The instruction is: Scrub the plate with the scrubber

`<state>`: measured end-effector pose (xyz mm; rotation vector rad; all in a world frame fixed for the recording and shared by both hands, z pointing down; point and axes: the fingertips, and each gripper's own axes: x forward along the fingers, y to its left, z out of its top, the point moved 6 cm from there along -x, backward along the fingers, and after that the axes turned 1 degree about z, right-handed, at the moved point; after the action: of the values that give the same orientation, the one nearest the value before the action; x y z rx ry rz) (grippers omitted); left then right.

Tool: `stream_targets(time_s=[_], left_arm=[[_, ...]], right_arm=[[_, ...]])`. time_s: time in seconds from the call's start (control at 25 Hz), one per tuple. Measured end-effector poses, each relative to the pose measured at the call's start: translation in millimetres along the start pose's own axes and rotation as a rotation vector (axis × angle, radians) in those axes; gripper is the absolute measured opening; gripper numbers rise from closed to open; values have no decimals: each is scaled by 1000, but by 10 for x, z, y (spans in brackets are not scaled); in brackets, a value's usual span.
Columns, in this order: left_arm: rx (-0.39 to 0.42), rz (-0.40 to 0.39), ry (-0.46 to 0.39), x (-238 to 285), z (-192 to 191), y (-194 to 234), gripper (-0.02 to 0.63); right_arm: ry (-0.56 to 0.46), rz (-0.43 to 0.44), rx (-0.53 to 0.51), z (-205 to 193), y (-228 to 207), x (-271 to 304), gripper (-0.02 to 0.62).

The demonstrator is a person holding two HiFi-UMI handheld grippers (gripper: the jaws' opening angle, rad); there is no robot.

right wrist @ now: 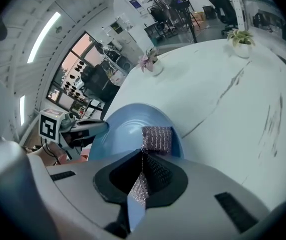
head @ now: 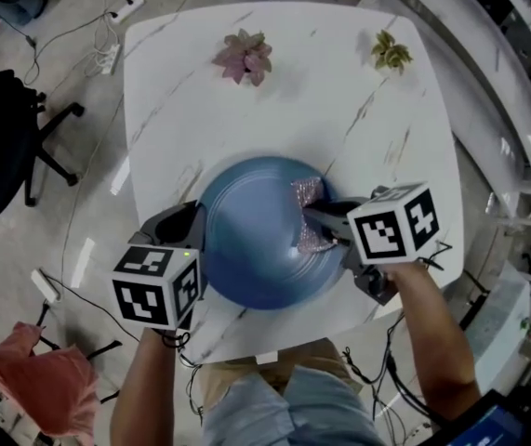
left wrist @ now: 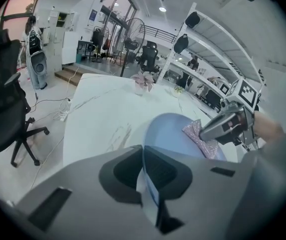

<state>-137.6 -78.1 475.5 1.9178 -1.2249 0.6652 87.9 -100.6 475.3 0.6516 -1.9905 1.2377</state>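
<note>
- Plate [head: 246, 254]: blue and round, at lower centre of the head view. It sits on the white marble worktop [head: 339, 91] near its front edge. I cannot tell whether its left edge is lifted.
- Left claw [head: 193, 229]: clenched on the plate's left rim. In the left gripper view the rim runs edge-on between the jaws. That is your anchor.
- Right claw [head: 321, 223]: clenched on the scrubber [head: 306, 214], a pinkish glittery mesh pad. Its free end lies on the right side of the plate, touching the surface.
- Step in hand, as I read it: you are scrubbing. The pad covers only the right part, so the centre and left look yet to be worked.
- To do it well: press the pad flat rather than dragging one edge. Work overlapping circles from the right toward the centre. Push toward the left claw, so the plate does not twist out of that grip.
- Watch: a heavy load near the rim could tip the plate, and a thin pinch on the mesh may let it slip.
- Pink-leaved potted plant [head: 244, 56] and green potted plant [head: 391, 52]: both at the top of the frame, well apart from the work.
</note>
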Motion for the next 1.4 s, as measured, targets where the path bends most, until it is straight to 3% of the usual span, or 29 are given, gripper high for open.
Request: stream_targets(time_s=[0.32, 0.68, 0.96, 1.4], left_arm=[[-23, -3, 6, 17, 1, -12, 17], [-45, -14, 22, 3, 14, -17, 15], [-53, -1, 17, -11, 5, 1, 16], [-66, 12, 7, -8, -1, 8, 17]], right_arm=[[48, 103, 2, 314, 156, 286, 29], [106, 145, -112, 492, 583, 650, 29], [151, 194, -170, 315, 902, 812, 29], [166, 245, -163, -188, 1135, 802, 29]])
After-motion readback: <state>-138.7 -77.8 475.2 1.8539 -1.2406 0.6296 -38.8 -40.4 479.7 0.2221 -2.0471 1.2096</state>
